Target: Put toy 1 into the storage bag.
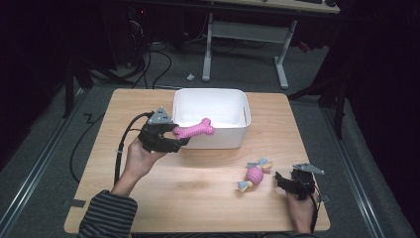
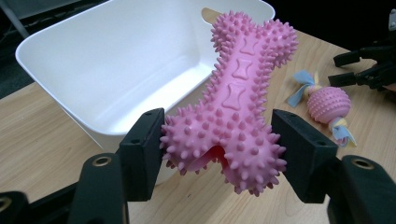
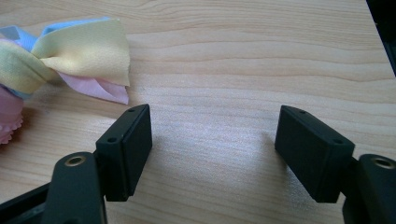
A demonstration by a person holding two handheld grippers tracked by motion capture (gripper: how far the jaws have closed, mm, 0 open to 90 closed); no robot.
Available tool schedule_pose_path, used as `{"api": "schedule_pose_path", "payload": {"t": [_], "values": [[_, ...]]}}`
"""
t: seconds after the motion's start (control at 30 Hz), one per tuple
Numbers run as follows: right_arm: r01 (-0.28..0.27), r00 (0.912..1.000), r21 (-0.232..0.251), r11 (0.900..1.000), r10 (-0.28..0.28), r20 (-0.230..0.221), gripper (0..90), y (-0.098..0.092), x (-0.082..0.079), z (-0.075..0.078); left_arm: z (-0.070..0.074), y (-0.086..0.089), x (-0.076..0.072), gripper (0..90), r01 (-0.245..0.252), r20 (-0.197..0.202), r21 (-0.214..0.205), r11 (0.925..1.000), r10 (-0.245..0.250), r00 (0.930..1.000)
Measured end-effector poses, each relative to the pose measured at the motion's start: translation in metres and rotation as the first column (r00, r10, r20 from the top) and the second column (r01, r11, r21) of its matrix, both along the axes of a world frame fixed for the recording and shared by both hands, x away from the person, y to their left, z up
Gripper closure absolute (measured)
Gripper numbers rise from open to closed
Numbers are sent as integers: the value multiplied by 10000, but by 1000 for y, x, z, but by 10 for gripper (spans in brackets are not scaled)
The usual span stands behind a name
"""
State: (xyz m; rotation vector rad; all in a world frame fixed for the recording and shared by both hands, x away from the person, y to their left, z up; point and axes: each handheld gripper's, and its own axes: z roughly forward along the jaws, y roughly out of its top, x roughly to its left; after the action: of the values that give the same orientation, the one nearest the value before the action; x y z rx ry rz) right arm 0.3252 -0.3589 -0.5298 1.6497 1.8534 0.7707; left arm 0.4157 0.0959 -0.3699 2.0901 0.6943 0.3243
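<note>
High view: the left gripper [image 1: 174,139] holds the bone [image 1: 194,130] over the bin [image 1: 233,140] near rim, at 9 o'clock.

Left gripper view: jaws grip only its lobed end; it may pivot and fall outside.

Right gripper view: jaws wide open, empty, ball toy [image 3: 60,56] at 10 o'clock.

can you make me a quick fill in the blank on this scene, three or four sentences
1. The left gripper is shut on a spiky pink toy shaped like a ____.
2. The white bin on the table has ____ inside it.
3. The right gripper has its jaws ____, with bare wood between them.
4. The ball toy with cloth ends lies on the table beside the ____ gripper.

Missing words: bone; nothing; open; right
</note>
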Motion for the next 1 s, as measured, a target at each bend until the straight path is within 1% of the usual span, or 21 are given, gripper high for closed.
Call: {"api": "schedule_pose_path", "payload": {"t": [0.07,0.2,0.3,0.43,0.53,0.77,0.8,0.9,1.0], "values": [[1,10000,6,10000,-1,-3,277,0,0,0,3,-2,5,378,-33,39,86,10000,32,10000],[-9,10000,-2,10000,9,-1,276,0,0,0,9,-6,14,378,12,31,65,10000,-12,10000],[-10,10000,-1,10000,10,1,276,0,0,0,10,-10,21,377,6,-16,100,9999,-6,10000],[-16,10000,-1,10000,16,1,275,0,0,0,12,-17,29,377,-22,-25,273,9996,22,10000],[-14,10000,-19,10000,14,-13,275,0,0,0,11,-20,34,377,14,-85,182,9998,-12,10000],[-14,10000,-14,10000,14,-13,275,0,0,0,11,-28,46,376,-53,-181,337,9994,59,9998],[-13,10000,-19,10000,13,-11,275,0,0,0,11,-28,46,376,-53,-181,337,9994,59,9998],[-14,10000,-19,10000,14,-13,275,0,0,0,8,-30,52,376,-153,-267,180,9997,158,9995],[-15,10000,-20,10000,15,-10,274,0,0,0,5,-32,56,375,-200,-379,293,9994,211,9991]]}}
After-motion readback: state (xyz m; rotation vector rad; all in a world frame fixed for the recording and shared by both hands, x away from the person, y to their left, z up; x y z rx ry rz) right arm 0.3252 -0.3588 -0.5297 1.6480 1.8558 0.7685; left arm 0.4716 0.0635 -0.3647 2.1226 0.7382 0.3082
